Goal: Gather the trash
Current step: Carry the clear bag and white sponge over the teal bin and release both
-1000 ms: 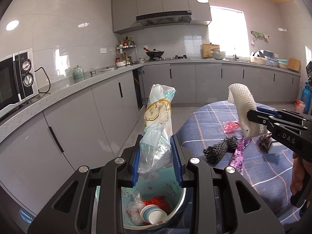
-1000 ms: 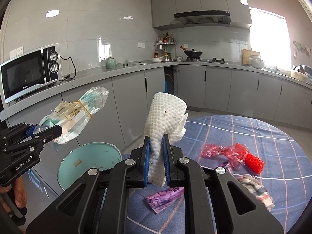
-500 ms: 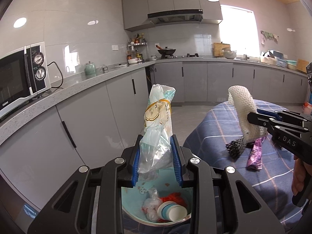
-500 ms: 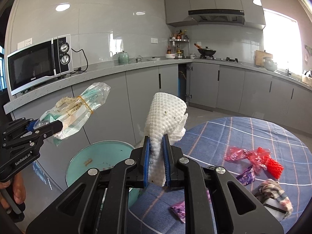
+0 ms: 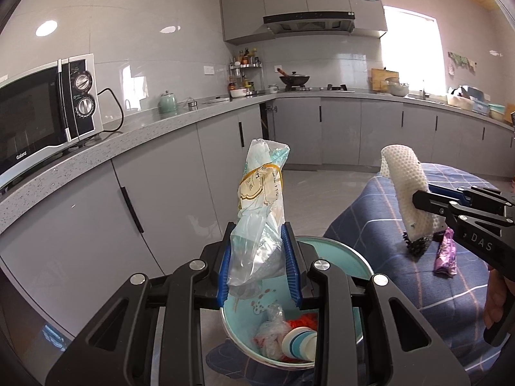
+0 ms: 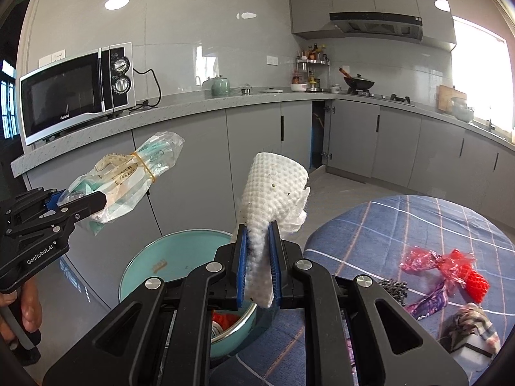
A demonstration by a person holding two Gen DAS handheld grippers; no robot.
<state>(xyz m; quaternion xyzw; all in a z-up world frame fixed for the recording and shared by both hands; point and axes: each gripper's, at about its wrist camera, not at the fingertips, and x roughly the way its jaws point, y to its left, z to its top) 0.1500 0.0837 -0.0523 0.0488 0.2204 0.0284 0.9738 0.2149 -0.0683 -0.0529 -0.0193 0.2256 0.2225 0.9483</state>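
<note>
Two loads held | my left hand-held gripper (image 5: 259, 270) clamps bag (image 5: 260, 206), right hand-held gripper (image 6: 259, 267) clamps foam (image 6: 272, 193) | both have moved from surface (image 6: 418, 225) to over bin (image 5: 341, 254) | release next.

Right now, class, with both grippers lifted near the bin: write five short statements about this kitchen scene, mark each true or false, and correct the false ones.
1. The left gripper is shut on a clear plastic bag. True.
2. The right gripper is open and holds nothing. False: it is shut on a white foam net sleeve.
3. The teal bin already holds trash. True: a crumpled bag, something red and a small cup lie inside.
4. The microwave door hangs open. False: it is closed.
5. The table wears a red cloth. False: the cloth is blue plaid.
</note>
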